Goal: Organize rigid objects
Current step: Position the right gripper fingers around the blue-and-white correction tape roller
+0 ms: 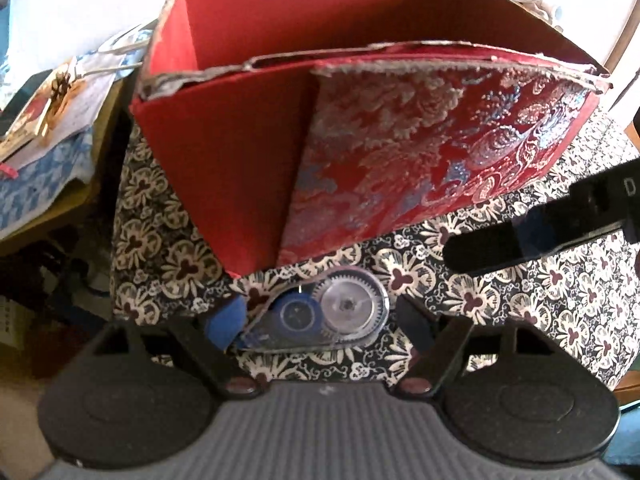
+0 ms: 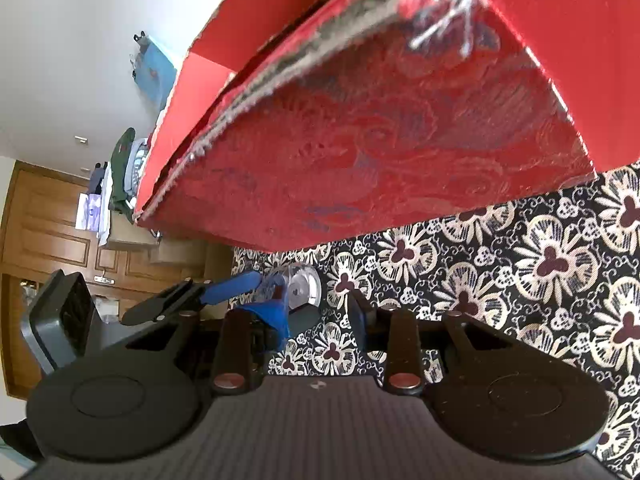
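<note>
A clear and blue correction-tape dispenser (image 1: 324, 316) with visible gears lies between my left gripper's (image 1: 320, 322) fingers, just in front of an open red box (image 1: 360, 132) with a patterned front flap. The fingers stand wide on either side of it and do not press it. In the right wrist view the same dispenser (image 2: 298, 292) lies beyond my right gripper (image 2: 308, 316), which is open and empty beneath the red box (image 2: 380, 128). One finger of the right gripper (image 1: 532, 232) shows at the right edge of the left wrist view.
A black floral cloth (image 1: 520, 300) covers the surface under the box. Papers and a card (image 1: 52, 108) lie on a blue cloth to the left. Wooden cabinets (image 2: 52, 220) and clutter stand beyond the cloth's left edge.
</note>
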A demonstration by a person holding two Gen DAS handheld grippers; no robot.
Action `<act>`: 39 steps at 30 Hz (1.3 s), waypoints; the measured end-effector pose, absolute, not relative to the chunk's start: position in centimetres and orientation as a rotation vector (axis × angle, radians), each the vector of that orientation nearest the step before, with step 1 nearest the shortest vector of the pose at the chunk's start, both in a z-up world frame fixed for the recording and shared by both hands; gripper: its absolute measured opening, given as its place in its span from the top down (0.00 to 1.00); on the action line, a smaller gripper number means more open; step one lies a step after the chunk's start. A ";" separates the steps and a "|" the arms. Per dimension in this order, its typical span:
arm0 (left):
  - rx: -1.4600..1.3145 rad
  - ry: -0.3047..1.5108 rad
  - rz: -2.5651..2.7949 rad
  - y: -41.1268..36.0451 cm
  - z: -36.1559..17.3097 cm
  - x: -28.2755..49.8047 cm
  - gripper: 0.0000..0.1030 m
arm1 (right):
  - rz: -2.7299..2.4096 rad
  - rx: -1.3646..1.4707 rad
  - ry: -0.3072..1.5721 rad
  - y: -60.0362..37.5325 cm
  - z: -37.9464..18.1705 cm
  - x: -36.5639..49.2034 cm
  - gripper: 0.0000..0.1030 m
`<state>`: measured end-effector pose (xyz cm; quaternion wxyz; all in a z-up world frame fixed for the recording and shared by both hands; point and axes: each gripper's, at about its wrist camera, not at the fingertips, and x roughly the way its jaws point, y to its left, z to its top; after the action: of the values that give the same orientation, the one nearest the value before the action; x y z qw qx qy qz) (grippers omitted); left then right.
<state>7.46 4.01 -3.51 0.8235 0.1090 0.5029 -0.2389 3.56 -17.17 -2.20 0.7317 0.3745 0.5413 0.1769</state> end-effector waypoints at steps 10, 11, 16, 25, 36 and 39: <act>0.233 1.094 -0.509 4.3 -4.1 7.2 0.28 | 0.362 0.871 1.189 -16.6 -2.2 3.1 0.84; 0.232 1.095 -0.508 4.1 -4.1 7.1 0.28 | 0.359 0.883 1.188 -16.7 -2.3 3.1 0.84; 0.230 1.098 -0.513 4.2 -4.2 7.0 0.27 | 0.324 0.929 1.199 -16.9 -2.7 2.8 0.84; 0.230 1.095 -0.515 4.1 -4.7 6.6 0.25 | 0.334 0.946 1.242 -15.9 -3.5 2.3 0.84; 0.197 1.076 -0.543 4.9 -4.5 5.5 0.50 | 0.337 0.945 1.228 -15.6 -3.8 3.3 0.84; 0.188 1.077 -0.557 4.9 -4.3 5.3 0.56 | 0.323 0.945 1.219 -16.1 -3.8 3.5 0.84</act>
<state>5.31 4.92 -4.33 0.8176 0.0884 0.5055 -0.2612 3.53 -16.06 -3.80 0.7053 0.4251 0.5484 0.1452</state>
